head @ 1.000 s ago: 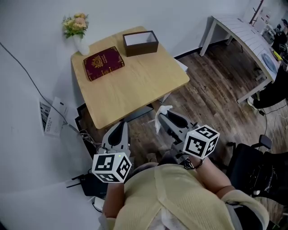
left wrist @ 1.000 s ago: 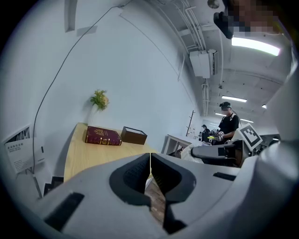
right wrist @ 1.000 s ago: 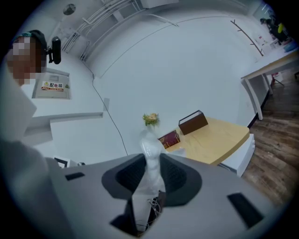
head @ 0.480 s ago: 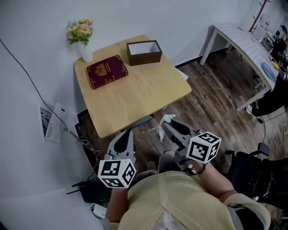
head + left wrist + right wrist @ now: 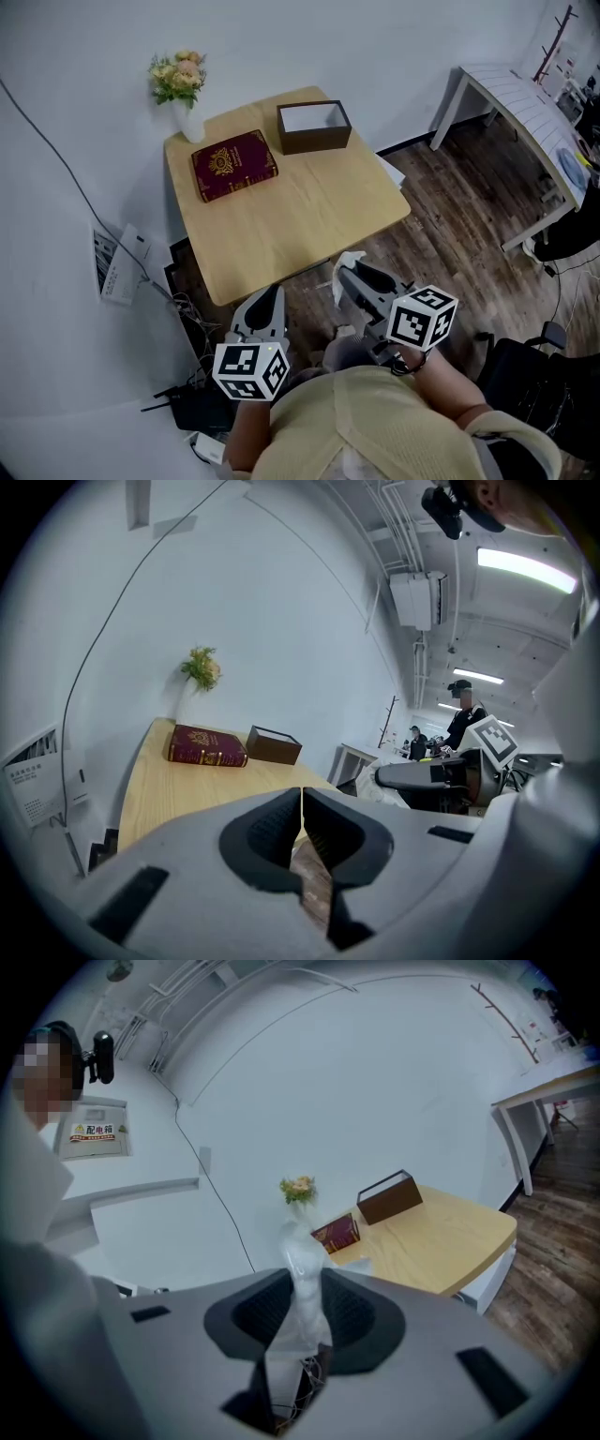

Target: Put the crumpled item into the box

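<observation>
My right claw (image 5: 302, 1302) pinches the crumpled paper (image 5: 300, 1251); left claw (image 5: 301, 801) pressed together, empty. The table (image 5: 309, 220) sits closer now; box (image 5: 314, 127) still beyond reach.

A light wooden table (image 5: 300, 211) with rounded corners stands against a white wall on a dark wood floor (image 5: 450, 202). Along its far edge sit a white vase of flowers (image 5: 184, 94), a dark red book (image 5: 234, 165) lying flat, and an open brown box (image 5: 314, 127) with a pale inside.
</observation>
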A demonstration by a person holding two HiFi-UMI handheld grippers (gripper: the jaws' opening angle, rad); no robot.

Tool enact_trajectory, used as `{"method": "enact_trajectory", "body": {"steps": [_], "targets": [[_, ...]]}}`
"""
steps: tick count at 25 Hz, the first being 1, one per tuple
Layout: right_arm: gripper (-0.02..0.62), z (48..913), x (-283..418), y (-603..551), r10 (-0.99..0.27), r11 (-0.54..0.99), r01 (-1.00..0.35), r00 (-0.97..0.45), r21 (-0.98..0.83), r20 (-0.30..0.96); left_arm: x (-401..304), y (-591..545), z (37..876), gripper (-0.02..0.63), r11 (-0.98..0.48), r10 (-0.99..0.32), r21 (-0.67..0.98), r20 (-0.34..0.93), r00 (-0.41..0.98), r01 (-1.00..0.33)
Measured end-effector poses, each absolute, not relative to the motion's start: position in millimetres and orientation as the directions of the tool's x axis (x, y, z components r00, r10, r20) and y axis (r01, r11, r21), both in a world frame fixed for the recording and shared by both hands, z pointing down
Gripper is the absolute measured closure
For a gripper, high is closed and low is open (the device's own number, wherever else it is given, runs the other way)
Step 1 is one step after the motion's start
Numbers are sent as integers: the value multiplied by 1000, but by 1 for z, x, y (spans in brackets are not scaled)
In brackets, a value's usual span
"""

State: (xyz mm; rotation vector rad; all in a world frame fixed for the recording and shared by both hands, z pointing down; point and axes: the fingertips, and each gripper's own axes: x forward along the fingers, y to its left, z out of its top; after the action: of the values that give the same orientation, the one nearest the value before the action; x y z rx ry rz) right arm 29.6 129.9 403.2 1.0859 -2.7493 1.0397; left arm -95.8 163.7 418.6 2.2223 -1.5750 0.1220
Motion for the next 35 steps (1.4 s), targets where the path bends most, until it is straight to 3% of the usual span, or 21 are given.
{"method": "enact_trajectory", "body": {"steps": [20,35], "targets": [[480,396,68,59,-563,557,-563,-796,-610,221,-40,87,406,578,-320,-855,220,351,381,-922],[480,403,62,36,-526,571,-536,-820,-622,225,-42,67,413,580,-295,-849,211,390,356,-932]]}}
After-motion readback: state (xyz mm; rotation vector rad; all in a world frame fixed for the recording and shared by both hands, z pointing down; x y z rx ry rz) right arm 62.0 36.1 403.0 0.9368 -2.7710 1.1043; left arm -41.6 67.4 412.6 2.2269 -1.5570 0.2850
